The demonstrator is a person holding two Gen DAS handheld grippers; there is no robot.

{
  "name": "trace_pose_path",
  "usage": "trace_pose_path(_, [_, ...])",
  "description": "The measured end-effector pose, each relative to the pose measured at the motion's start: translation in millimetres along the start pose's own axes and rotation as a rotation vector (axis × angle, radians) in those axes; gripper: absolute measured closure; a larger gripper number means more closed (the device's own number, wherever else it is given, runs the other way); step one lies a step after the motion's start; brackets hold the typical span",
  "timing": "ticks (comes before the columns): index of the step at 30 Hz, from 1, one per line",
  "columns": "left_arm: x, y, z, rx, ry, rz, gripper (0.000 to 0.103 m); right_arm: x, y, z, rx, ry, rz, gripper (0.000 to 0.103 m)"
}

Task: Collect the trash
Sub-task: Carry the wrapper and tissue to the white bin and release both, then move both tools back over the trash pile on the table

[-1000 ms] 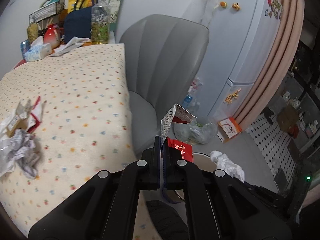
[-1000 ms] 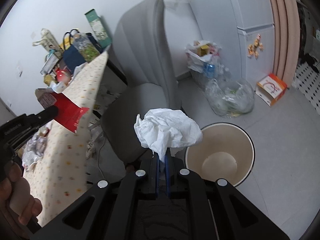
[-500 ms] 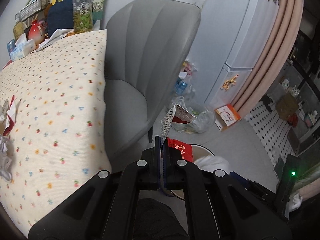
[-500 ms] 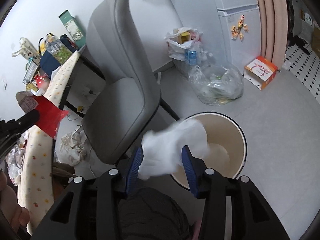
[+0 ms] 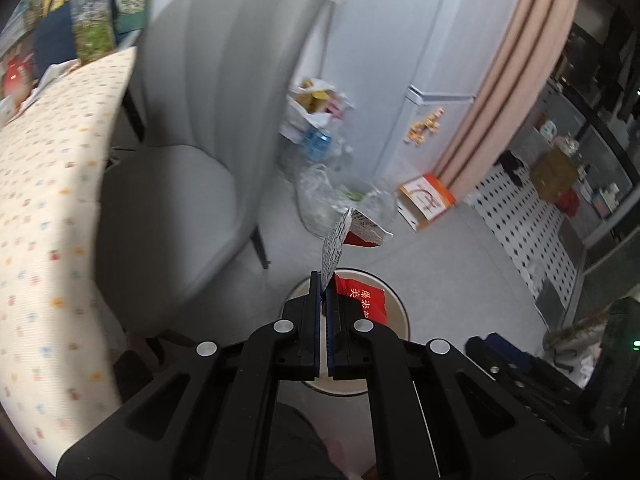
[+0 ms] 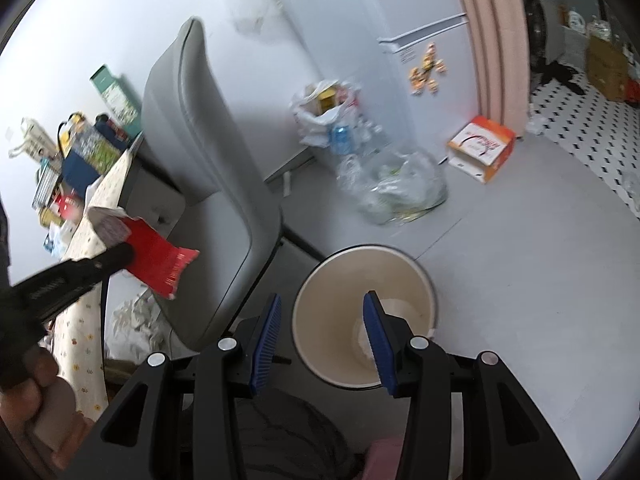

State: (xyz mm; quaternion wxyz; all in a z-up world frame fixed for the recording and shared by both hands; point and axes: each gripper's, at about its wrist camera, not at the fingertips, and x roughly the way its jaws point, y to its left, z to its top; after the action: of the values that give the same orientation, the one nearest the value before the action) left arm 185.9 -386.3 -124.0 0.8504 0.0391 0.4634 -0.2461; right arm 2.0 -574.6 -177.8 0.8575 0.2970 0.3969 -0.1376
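Note:
My left gripper [image 5: 324, 280] is shut on a red and white snack wrapper [image 5: 362, 298] and holds it above the rim of a cream round bin [image 5: 398, 312]. In the right wrist view the same wrapper [image 6: 156, 258] hangs from the left gripper at the left, beside the chair. My right gripper [image 6: 322, 306] is open and empty, right above the bin [image 6: 316, 292]. A crumpled white tissue [image 6: 390, 308] lies at the bin's bottom.
A grey chair [image 6: 200, 136] stands left of the bin, by a table with a dotted cloth [image 5: 44, 184]. Bags of bottles and rubbish [image 6: 384, 184], an orange box [image 6: 482, 146] and a white fridge [image 6: 432, 40] lie beyond. More crumpled paper [image 6: 132, 316] lies under the table.
My right gripper opened and the white tissue dropped into the bin. My left gripper carried the red wrapper from the table over to the bin.

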Motion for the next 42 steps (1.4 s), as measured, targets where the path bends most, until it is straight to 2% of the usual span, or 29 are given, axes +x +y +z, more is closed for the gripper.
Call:
trace_pose_path(7, [34,-29,2,0.039,0.077,-0.036,0.100,-22,-28,4,0.048,-0.021,-0.054,0.056])
trace_pose_path(9, [44,-33,4,0.049,0.117,-0.055,0.099,-24,-34,6,0.056,-0.028,-0.063,0.050])
trace_pose_path(10, [49,-34,3,0.045,0.138,-0.059,0.095,-25,-35,7,0.056,-0.029,-0.063,0.048])
trace_pose_path(11, [52,-35,3,0.037,0.151,-0.069,0.089,-26,-36,7,0.056,-0.029,-0.063,0.047])
trace_pose_path(12, [54,-35,2,0.029,0.159,-0.082,0.062,-27,-36,6,0.057,-0.028,-0.064,0.047])
trace_pose_path(13, [54,-35,3,0.022,0.153,-0.088,0.030,-27,-35,6,0.056,-0.028,-0.063,0.047])
trace_pose_path(14, [49,-35,3,0.020,0.128,-0.083,0.024,-28,-35,6,0.053,-0.027,-0.063,0.047])
trace_pose_path(16, [39,-33,2,0.025,0.085,-0.061,0.022,-30,-32,6,0.046,-0.032,-0.062,0.044])
trace_pose_path(20, [23,-26,6,0.009,0.070,-0.070,0.018,-29,-25,8,0.034,-0.035,-0.054,0.042])
trace_pose_path(22, [7,-18,7,-0.005,0.028,-0.062,0.013,-32,-17,8,0.018,-0.042,-0.047,0.035])
trace_pose_path(23, [1,-15,8,-0.006,0.010,-0.048,0.010,-34,-13,9,0.008,-0.047,-0.043,0.028])
trace_pose_path(25, [-15,-8,9,-0.013,-0.029,-0.011,0.009,-40,-1,8,-0.021,-0.071,-0.030,0.018])
trace_pose_path(27, [-30,2,8,-0.030,-0.051,-0.017,0.009,-45,12,6,-0.054,-0.088,-0.021,0.010])
trace_pose_path(37, [-117,66,-2,-0.160,-0.235,-0.036,0.009,-62,83,-5,-0.168,-0.105,0.035,0.008])
trace_pose_path(40, [-138,86,-9,-0.174,-0.285,0.023,0.009,-67,107,-10,-0.206,-0.107,0.047,0.008])
trace_pose_path(42, [-150,99,-14,-0.192,-0.296,0.021,0.009,-68,120,-13,-0.225,-0.106,0.054,0.008])
